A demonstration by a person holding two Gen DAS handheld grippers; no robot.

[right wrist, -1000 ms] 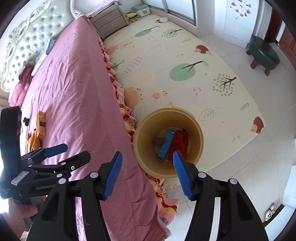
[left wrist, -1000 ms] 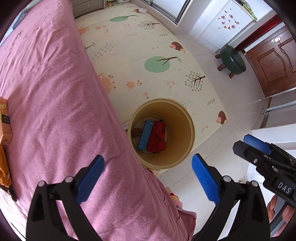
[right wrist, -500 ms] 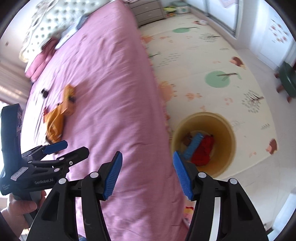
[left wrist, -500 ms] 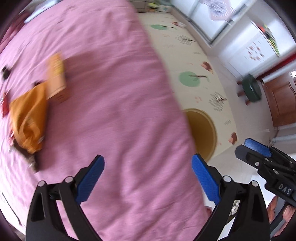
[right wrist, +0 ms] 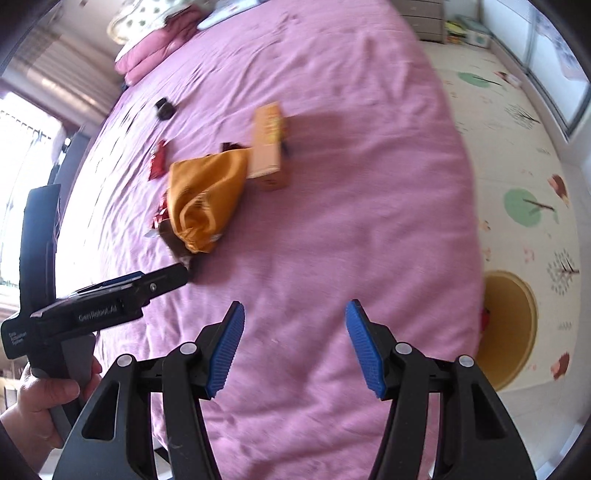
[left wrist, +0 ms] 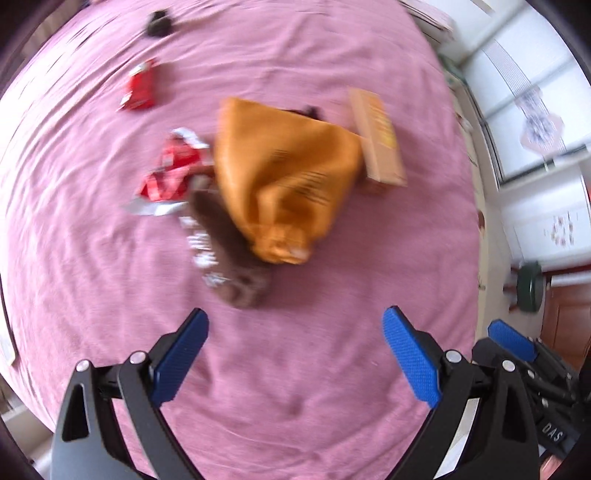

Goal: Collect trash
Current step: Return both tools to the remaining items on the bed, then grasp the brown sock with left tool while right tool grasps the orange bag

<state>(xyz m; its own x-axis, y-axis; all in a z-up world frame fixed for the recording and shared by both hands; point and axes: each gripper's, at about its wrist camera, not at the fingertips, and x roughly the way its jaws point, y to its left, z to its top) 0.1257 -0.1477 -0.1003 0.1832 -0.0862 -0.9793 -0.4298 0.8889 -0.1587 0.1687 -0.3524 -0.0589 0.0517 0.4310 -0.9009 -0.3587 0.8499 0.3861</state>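
Observation:
Trash lies on the pink bedspread (left wrist: pixel 295 387): an orange bag (left wrist: pixel 284 177), a brown wrapper (left wrist: pixel 229 266) under its near end, a red and silver wrapper (left wrist: pixel 170 173) to its left, a smaller red wrapper (left wrist: pixel 140 86) farther off, and a tan carton (left wrist: pixel 376 140) on the right. My left gripper (left wrist: pixel 295 354) hovers open just short of the brown wrapper, holding nothing. My right gripper (right wrist: pixel 295 343) is open and empty over bare bedspread (right wrist: pixel 332 229), with the orange bag (right wrist: pixel 203 195) and carton (right wrist: pixel 267 147) ahead to its left. The yellow bin (right wrist: pixel 513 325) stands on the floor at right.
A small black object (left wrist: pixel 157 24) lies far up the bed. Folded pink bedding (right wrist: pixel 151 51) and a pillow sit near the headboard. A patterned play mat (right wrist: pixel 517 166) covers the floor beside the bed. A green stool (left wrist: pixel 530 288) and wooden door are at right.
Both grippers swung away from the bin and across the bed toward the trash pile. The bin has slid to the right edge of the right wrist view and left the left wrist view.

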